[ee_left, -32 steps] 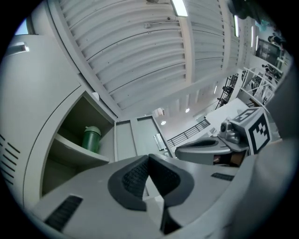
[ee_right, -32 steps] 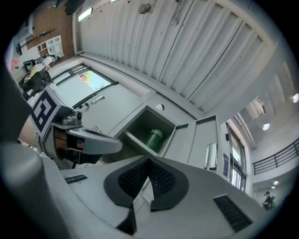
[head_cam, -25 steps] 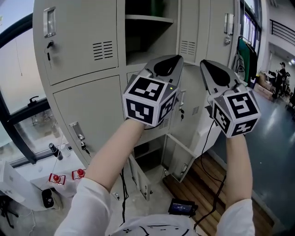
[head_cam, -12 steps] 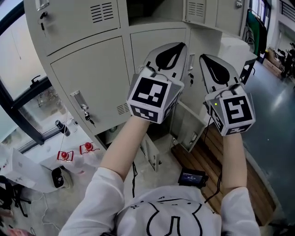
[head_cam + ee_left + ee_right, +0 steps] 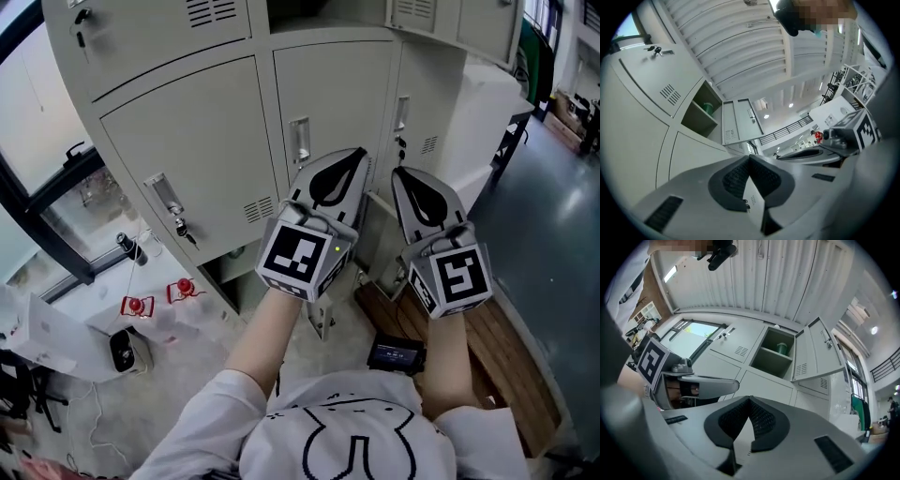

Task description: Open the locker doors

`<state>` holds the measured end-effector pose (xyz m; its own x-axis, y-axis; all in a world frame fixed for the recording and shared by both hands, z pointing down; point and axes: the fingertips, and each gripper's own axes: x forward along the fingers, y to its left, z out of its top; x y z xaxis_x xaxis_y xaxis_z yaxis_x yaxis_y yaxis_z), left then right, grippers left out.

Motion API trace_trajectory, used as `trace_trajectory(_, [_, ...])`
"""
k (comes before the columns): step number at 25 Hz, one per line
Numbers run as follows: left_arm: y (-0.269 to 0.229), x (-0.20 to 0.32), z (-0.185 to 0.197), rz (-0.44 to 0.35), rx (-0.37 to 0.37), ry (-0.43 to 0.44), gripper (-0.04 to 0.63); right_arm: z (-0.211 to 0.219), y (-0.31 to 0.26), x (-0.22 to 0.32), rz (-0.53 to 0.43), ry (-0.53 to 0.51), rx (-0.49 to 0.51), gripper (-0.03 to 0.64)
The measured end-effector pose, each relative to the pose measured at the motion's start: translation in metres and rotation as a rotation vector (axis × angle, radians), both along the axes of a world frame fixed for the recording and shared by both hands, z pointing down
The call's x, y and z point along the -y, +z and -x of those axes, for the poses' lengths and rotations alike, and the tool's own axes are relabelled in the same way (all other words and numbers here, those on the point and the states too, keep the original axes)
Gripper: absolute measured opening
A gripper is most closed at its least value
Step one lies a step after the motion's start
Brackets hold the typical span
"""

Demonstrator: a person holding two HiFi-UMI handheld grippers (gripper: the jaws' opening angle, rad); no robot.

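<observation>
Hovering just below the closed locker doors (image 5: 330,98), left claw (image 5: 359,153) and right claw (image 5: 397,173); both pinched together, empty.

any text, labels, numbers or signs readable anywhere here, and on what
No readable text in any view.
left marker cube and right marker cube: black-and-white square patterns, not words.
black device on the floor: screen too small to read.
locker doors: no labels visible.
</observation>
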<state>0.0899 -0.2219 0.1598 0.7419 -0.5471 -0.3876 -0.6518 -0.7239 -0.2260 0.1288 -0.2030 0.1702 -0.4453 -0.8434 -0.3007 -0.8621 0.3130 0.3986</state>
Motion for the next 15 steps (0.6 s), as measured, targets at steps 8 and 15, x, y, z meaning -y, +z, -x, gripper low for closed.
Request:
trace_trajectory(8, [0.032, -0.017, -0.004, 0.028, 0.008, 0.029, 0.0, -0.002, 0.03, 0.001, 0.086, 0.0, 0.138, 0.003])
trace_trajectory(15, [0.057, -0.019, -0.003, 0.089, 0.018, 0.011, 0.0, 0.002, 0.063, 0.009, 0.161, 0.018, 0.121, 0.003])
